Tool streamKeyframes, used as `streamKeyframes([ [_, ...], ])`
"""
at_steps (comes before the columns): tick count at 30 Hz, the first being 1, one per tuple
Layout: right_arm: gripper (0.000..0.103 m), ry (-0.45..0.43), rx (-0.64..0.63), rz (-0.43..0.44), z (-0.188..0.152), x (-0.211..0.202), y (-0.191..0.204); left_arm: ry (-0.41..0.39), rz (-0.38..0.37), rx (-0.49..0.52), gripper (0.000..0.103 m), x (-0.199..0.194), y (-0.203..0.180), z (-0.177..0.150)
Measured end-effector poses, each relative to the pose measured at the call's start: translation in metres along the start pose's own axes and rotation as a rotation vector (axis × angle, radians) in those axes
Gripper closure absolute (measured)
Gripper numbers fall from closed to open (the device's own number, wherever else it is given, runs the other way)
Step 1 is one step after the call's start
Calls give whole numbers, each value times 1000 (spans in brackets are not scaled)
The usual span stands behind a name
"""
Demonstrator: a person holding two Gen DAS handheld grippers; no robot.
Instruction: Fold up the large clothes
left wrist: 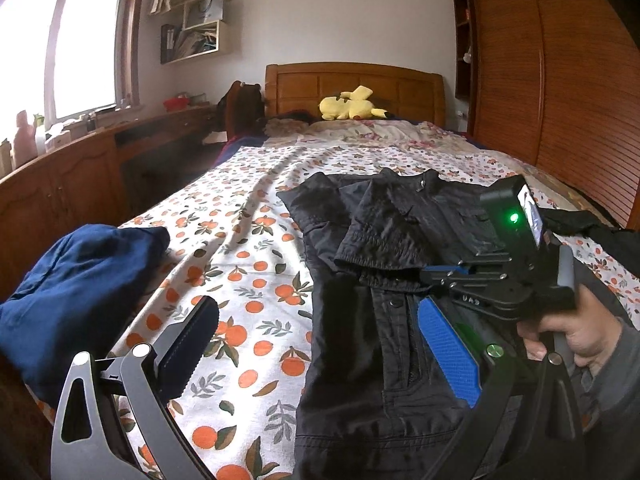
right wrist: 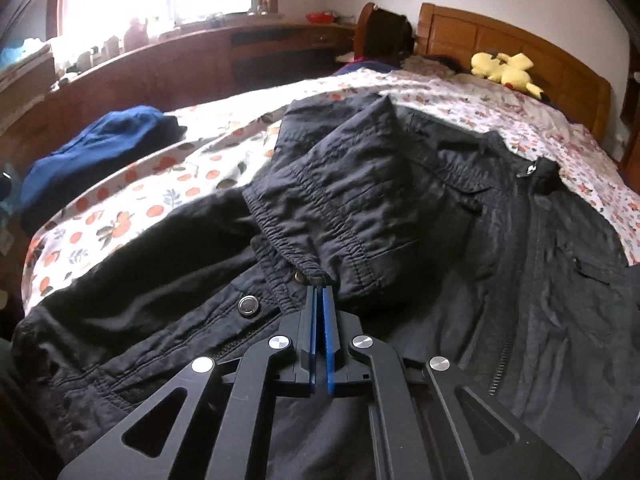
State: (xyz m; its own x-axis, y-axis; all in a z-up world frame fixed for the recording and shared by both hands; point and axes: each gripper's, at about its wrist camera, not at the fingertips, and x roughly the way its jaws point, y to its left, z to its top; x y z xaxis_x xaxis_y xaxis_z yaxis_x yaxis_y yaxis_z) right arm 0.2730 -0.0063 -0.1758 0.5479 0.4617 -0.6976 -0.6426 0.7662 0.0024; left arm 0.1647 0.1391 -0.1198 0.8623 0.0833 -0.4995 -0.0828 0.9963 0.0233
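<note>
A black jacket (left wrist: 360,340) lies spread on the orange-print bedsheet (left wrist: 248,264), one sleeve (left wrist: 384,232) folded across its front. In the right wrist view the jacket (right wrist: 520,280) fills the middle and my right gripper (right wrist: 319,290) is shut on the elastic cuff (right wrist: 316,276) of that sleeve. My left gripper (left wrist: 320,336) is open and empty, its jaws wide apart above the jacket's left edge. The right gripper's body (left wrist: 500,272) also shows in the left wrist view, held by a hand.
A dark blue garment (left wrist: 76,292) lies bunched at the bed's left edge; it also shows in the right wrist view (right wrist: 100,148). A yellow plush toy (left wrist: 352,106) sits by the wooden headboard (left wrist: 356,84). A wooden desk (left wrist: 80,176) runs along the left, a wardrobe (left wrist: 560,80) on the right.
</note>
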Motion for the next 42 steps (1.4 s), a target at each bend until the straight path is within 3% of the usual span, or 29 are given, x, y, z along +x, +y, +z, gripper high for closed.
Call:
streamKeyframes([
  [10,101,-138,64,10,7,-62,-25,5,-19,12,3,5,-9,0],
  [22,101,-197,74,-36,-11,-119,-51,5,-37,39,3,8,-24,0],
  [33,101,-215,118,-161,-36,-150,-91,-6,-77,59,3,11,-42,5],
  [42,101,-150,190,-307,-64,-151,-139,-16,-111,61,3,14,-62,10],
])
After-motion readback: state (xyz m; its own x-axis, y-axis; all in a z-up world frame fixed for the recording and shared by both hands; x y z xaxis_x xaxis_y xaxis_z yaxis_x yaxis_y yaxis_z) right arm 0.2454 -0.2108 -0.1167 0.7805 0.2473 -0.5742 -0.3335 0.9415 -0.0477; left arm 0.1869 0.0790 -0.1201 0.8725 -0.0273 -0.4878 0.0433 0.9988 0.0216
